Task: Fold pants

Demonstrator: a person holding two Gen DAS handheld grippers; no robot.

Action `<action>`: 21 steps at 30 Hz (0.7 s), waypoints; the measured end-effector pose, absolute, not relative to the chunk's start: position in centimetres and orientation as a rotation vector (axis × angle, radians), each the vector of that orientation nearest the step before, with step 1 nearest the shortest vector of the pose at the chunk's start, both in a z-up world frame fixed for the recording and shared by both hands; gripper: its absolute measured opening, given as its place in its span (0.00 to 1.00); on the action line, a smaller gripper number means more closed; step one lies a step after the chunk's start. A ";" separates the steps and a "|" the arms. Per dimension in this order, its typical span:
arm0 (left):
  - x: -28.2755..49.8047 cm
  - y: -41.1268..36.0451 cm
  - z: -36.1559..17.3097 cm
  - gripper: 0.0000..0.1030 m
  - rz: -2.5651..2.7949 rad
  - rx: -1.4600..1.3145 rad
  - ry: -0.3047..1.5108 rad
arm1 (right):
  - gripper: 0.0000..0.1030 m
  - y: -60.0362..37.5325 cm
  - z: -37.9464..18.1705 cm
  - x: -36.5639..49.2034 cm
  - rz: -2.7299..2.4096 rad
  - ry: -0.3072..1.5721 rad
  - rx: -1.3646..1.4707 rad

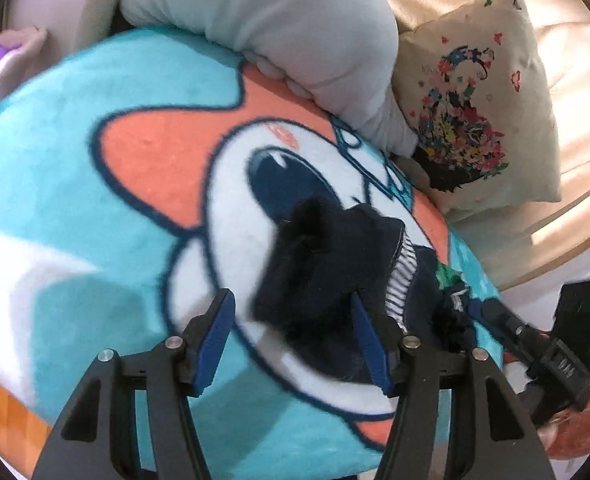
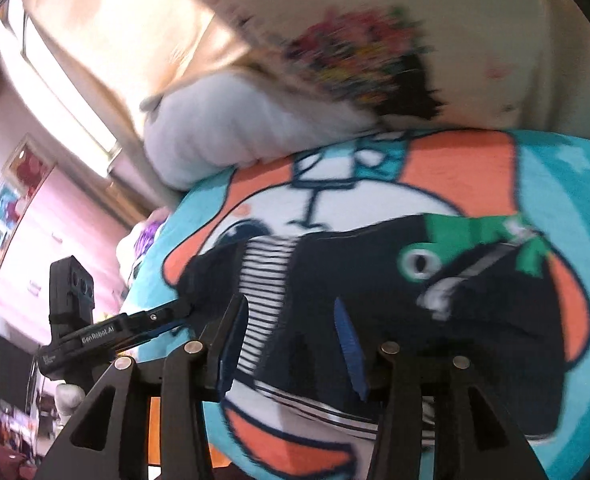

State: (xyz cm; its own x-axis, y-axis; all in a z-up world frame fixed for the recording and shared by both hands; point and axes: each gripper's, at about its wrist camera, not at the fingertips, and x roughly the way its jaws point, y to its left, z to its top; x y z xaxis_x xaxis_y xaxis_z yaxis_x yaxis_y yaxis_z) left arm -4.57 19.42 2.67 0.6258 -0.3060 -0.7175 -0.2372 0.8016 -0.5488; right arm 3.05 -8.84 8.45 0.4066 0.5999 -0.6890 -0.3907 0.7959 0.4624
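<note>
Small dark navy pants (image 2: 355, 276) with a striped white panel and a green print lie on a turquoise cartoon blanket (image 1: 75, 200). In the left wrist view the pants (image 1: 323, 272) are bunched, with a fuzzy dark end between my fingers. My left gripper (image 1: 295, 344) is open around that end; it also shows in the right wrist view (image 2: 175, 314), at the pants' left edge. My right gripper (image 2: 291, 344) is open over the pants' striped part, and shows at the right edge of the left wrist view (image 1: 491, 312).
A grey bolster pillow (image 1: 275, 32) and a cream cushion with a flower print (image 1: 475, 120) lie at the blanket's far side, against a beige padded backrest (image 1: 555, 60). A pink wall with pictures (image 2: 19, 184) is to the left.
</note>
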 end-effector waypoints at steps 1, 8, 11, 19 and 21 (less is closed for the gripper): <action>-4.9 19.6 2.8 0.57 -0.039 -0.657 0.902 | 0.49 -7.5 8.5 3.2 0.651 0.977 0.227; -7.0 21.9 3.2 0.57 -0.004 -0.650 0.859 | 0.73 1.3 8.2 4.5 0.759 1.071 0.107; -7.9 22.5 3.3 0.57 0.014 -0.620 0.839 | 0.73 5.1 7.2 5.3 0.744 1.130 0.007; -9.0 22.8 2.8 0.57 0.013 -0.582 0.837 | 0.81 11.8 2.7 7.3 0.604 1.264 -0.294; -8.9 22.5 2.9 0.57 -0.002 -0.577 0.832 | 0.76 12.1 2.4 7.6 0.593 1.263 -0.332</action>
State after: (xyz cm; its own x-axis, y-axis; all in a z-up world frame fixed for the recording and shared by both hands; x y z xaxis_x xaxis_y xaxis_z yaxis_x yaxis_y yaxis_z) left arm -8.87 22.49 2.91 0.6825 -0.2221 -0.6963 -0.2185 0.8472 -0.4844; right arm 7.56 12.12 2.36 0.1821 0.2339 -0.9551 -0.5859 0.8059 0.0857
